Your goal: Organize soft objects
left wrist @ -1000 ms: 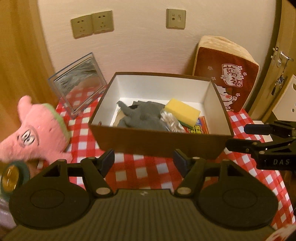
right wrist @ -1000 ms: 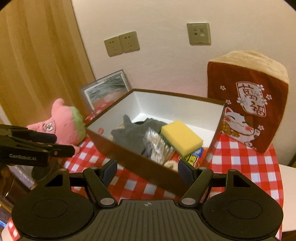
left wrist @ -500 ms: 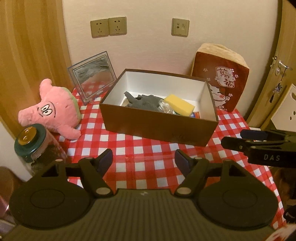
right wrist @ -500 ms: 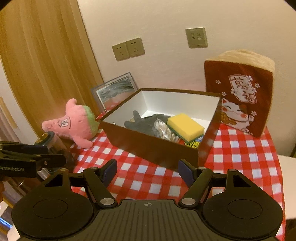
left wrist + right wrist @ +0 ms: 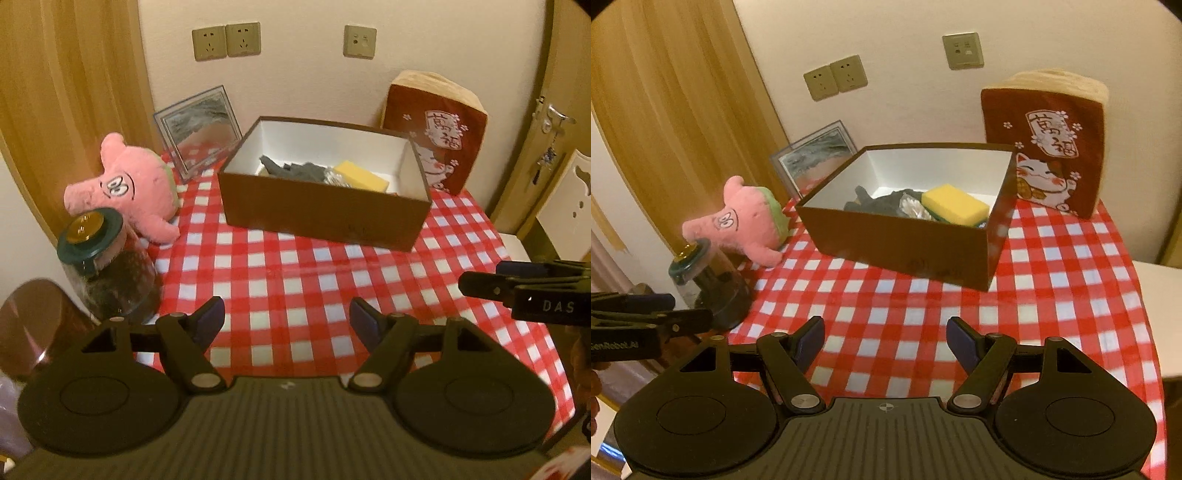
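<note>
Both the left gripper and right gripper, fingers apart and empty, hover near; the pink plush, left of the box, wants a mid-body grasp.

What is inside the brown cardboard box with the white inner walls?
The brown cardboard box holds a yellow sponge, a dark grey cloth item and something crinkly and clear between them. The near wall and these items cover most of its floor.
</note>
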The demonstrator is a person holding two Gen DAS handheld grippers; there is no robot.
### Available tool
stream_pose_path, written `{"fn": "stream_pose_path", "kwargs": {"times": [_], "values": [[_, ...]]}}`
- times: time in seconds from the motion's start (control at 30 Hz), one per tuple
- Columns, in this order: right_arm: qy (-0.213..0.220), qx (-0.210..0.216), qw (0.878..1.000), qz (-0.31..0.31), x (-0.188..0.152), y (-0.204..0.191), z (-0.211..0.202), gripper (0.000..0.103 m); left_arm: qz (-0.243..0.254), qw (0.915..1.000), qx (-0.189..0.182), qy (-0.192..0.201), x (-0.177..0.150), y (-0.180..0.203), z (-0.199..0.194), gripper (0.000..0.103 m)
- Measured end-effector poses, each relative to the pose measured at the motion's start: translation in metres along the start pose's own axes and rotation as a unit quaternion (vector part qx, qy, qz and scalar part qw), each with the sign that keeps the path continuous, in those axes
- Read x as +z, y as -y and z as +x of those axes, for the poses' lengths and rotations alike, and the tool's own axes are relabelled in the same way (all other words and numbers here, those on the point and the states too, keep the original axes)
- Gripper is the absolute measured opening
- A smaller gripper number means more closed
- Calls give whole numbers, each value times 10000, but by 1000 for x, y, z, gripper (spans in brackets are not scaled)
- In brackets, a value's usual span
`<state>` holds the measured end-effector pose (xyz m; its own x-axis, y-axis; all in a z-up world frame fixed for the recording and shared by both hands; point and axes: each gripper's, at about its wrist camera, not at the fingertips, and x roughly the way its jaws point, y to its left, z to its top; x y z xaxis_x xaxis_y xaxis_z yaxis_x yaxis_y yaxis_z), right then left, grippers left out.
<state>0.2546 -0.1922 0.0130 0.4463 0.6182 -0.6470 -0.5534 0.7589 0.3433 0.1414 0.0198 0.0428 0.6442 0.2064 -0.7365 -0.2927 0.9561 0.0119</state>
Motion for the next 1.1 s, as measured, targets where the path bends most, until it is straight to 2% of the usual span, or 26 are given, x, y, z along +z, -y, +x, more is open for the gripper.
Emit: {"fn": "stream_pose_path", "kwargs": {"times": [0.4, 0.8, 1.1], "values": [[-156, -468, 9987, 84, -50, -49, -37, 72, 198, 9992, -353, -42, -48, -9, -41, 73], [-355, -551, 9978, 121, -89, -90, -66, 72, 225, 9985, -491, -98, -88, -15, -69, 73], [-445, -594, 9970, 200, -105, -104, -78, 72, 136, 9980, -585, -202, -103, -18, -79, 73]]}}
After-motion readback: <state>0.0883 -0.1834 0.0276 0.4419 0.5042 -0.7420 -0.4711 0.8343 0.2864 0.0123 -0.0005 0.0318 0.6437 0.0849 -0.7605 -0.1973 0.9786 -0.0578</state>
